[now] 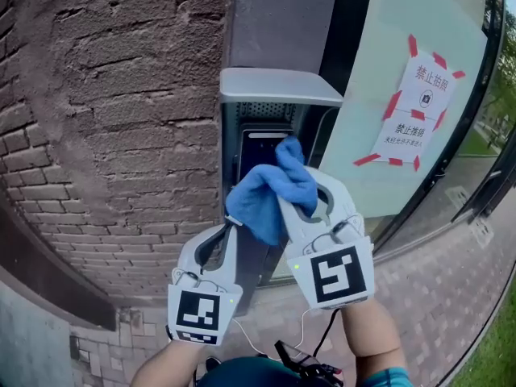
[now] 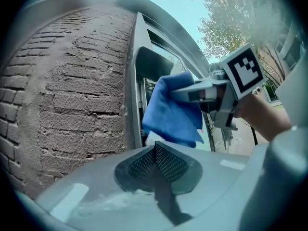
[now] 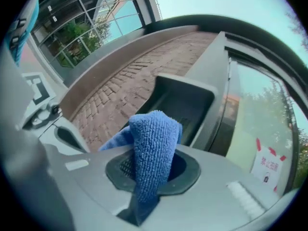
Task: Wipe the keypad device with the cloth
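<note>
Against the brick wall (image 1: 105,95), keypad device (image 1: 260,147); right fingers (image 1: 343,204) clamped on cloth (image 1: 270,188), left fingers (image 1: 231,248) together.

brick wall (image 1: 105,119) at left, rough and weathered | dark-framed glass pane (image 1: 379,71) at right | white paper notice (image 1: 415,107) stuck on the glass, red tape strips (image 1: 393,103) at its corners | brick paving (image 1: 435,297) below | grass (image 1: 493,353) far lower right | leafy tree (image 2: 226,23) beyond
</note>
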Tool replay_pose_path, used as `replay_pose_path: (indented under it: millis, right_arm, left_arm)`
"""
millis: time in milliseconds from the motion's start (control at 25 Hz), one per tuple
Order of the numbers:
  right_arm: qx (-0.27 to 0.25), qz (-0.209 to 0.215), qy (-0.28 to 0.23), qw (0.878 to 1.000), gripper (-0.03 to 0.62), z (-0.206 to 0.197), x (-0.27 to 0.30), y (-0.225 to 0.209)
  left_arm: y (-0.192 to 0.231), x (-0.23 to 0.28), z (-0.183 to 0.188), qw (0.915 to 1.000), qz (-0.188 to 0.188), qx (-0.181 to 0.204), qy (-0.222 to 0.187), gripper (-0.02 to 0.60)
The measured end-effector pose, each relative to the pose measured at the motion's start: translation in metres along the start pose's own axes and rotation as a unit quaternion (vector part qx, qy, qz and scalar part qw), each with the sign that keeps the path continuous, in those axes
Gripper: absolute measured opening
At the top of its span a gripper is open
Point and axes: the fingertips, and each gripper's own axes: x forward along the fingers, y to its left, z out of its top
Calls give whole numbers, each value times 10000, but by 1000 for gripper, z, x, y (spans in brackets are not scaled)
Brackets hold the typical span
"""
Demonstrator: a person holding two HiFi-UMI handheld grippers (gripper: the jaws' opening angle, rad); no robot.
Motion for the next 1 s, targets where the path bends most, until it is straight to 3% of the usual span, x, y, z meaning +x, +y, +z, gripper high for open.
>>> replay_pose_path:
  millis: [80, 160, 320, 840, 1000]
  right_arm:
    - [88, -565, -170, 9982, 43, 16, -7, -32]
    - [-33, -746, -127, 9971, 43, 18, -8, -47]
    - [-233, -600, -20, 9979, 43, -3, -4, -36]
    - [491, 121, 879, 9948, 43, -89, -10, 37]
    - [561, 12, 574, 9968, 43, -69, -17, 31]
  left_arm:
    - [-1, 0, 4, 10000, 5, 20, -50, -6]
    - [-2, 0, 5, 10000, 8, 13, -52, -6]
    - [0, -2, 3, 10000, 55, 29, -30, -6]
    - [6, -6, -3, 9999, 100, -8, 56, -6]
    - [10, -9, -7, 9999, 105, -15, 85, -6]
